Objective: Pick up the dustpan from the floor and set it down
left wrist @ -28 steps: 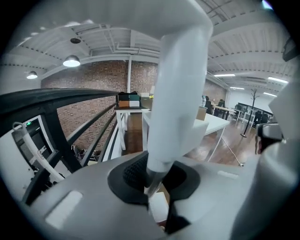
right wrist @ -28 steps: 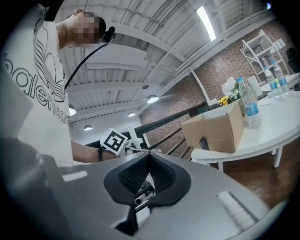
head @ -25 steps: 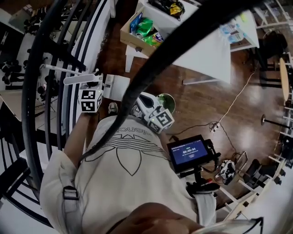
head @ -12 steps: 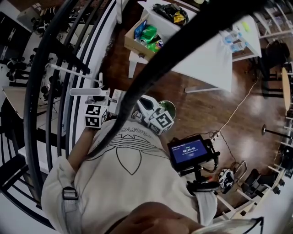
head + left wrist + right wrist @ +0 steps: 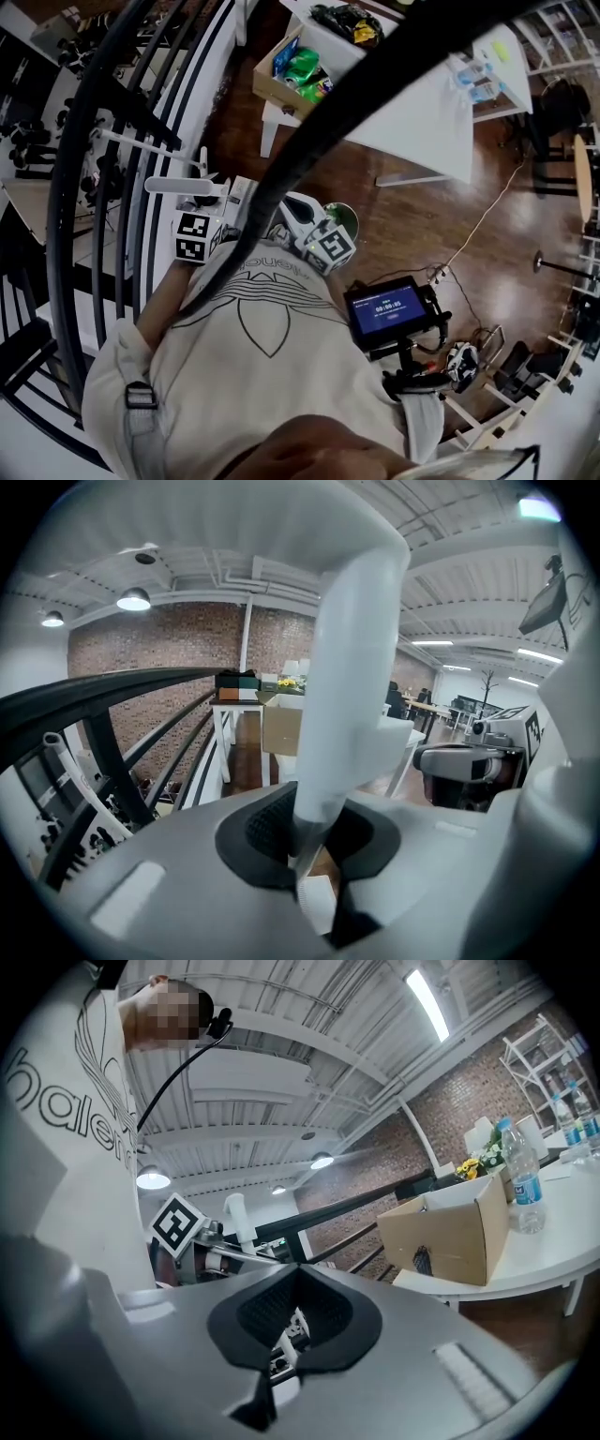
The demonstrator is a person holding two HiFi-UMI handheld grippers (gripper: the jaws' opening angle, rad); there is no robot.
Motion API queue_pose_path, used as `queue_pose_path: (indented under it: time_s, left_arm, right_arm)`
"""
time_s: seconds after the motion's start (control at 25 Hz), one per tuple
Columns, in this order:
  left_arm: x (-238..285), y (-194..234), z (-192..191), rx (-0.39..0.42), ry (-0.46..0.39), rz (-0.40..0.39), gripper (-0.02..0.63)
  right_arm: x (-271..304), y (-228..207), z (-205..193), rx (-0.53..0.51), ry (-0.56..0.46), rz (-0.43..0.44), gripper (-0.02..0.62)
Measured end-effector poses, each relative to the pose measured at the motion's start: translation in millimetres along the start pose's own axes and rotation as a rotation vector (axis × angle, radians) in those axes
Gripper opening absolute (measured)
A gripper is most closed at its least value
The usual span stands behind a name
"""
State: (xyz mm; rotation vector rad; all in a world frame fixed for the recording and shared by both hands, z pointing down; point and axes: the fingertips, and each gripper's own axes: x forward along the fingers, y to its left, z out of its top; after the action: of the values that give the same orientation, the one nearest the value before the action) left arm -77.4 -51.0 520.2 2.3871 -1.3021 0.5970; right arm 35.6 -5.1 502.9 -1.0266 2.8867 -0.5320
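Dustpan (image 5: 184,185) is hanging clear of the floor (image 5: 412,220) beside the railing (image 5: 89,197), its white handle (image 5: 352,667) being pinched by the nearly closed left tongs (image 5: 309,860). Lowering it slowly and level, and releasing only once it is resting flat, looks wisest. Right tongs (image 5: 277,1358) are idling closed and empty.

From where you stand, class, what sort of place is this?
Probably an open-plan office or workshop: a brick wall, a white table with a cardboard box on it, and a black railing.

White dustpan (image 5: 354,649) held by its handle
Smooth, rounded handle, clamped in the left gripper (image 5: 307,860), rises toward 12 o'clock, leaning slightly to 1 o'clock.
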Motion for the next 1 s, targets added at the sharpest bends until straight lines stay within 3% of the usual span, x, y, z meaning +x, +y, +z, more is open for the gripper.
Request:
queue_pose_path:
  time_s: [0.76, 1.0]
  left_arm:
    - [31.4, 46.0, 1.5, 0.012, 0.007, 0.028, 0.069]
    - [65.6, 81.6, -25.2, -0.021, 0.027, 0.084, 0.069]
  right_arm:
    - [-9.0, -0.1, -10.9, -0.006, 0.036, -0.093, 0.002]
    - [-6.1, 2.2, -33.1, 0.063, 0.086, -0.11, 0.002]
